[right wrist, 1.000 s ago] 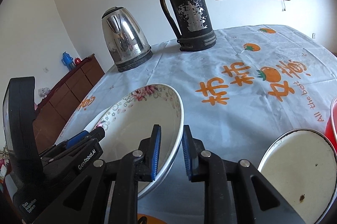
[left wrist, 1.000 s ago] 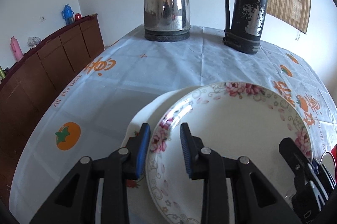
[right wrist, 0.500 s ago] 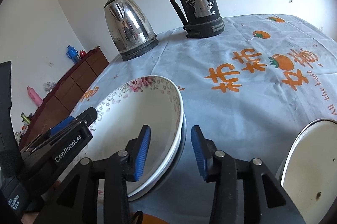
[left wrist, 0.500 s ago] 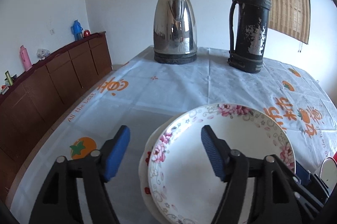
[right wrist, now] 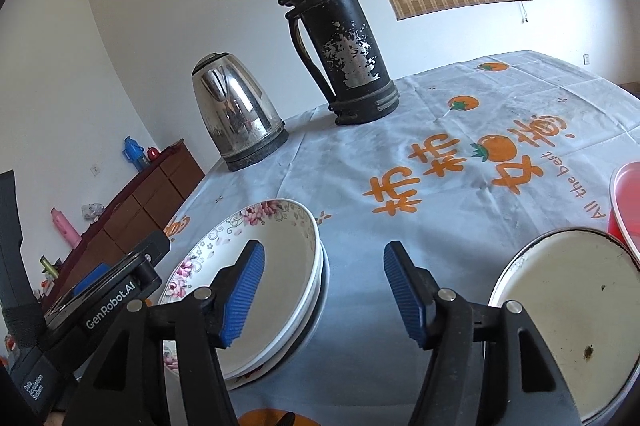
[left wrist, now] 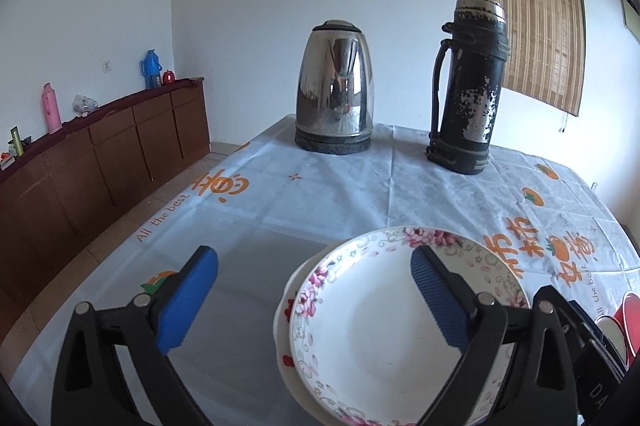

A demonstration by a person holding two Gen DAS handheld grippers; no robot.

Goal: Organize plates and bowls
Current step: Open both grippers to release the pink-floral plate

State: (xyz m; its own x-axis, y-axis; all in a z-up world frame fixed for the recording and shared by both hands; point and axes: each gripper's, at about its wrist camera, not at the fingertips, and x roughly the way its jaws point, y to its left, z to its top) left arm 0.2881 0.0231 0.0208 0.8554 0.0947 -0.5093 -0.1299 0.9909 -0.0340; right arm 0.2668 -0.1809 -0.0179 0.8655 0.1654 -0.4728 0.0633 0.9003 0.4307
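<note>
Both sets of jaws are opening and neither pair presses on anything. The left gripper (left wrist: 314,300) stands wide, astride the near-left rim of the flowered plate (left wrist: 372,326): one blue pad hangs outside the rim over bare cloth, the other sits above the plate's white middle. The right gripper (right wrist: 324,296) is about half spread, one pad over the plate's right side and the other past its edge, above the tablecloth (right wrist: 420,161).

Taking the flowered plate as the landmark, it lies flat on top of at least one more white plate (right wrist: 316,290), forming a short stack closest to both grippers, slightly toward the left one. Just to the stack's right, near the right gripper, sits a cream enamel bowl (right wrist: 560,322), with a red dish (right wrist: 626,209) touching or just behind it. By my judgement the right hand is nearer to that bowl.

Well beyond the stack, at the table's far side, stand a steel kettle (left wrist: 335,105) and, to its right, a worn black flask (left wrist: 468,85).
</note>
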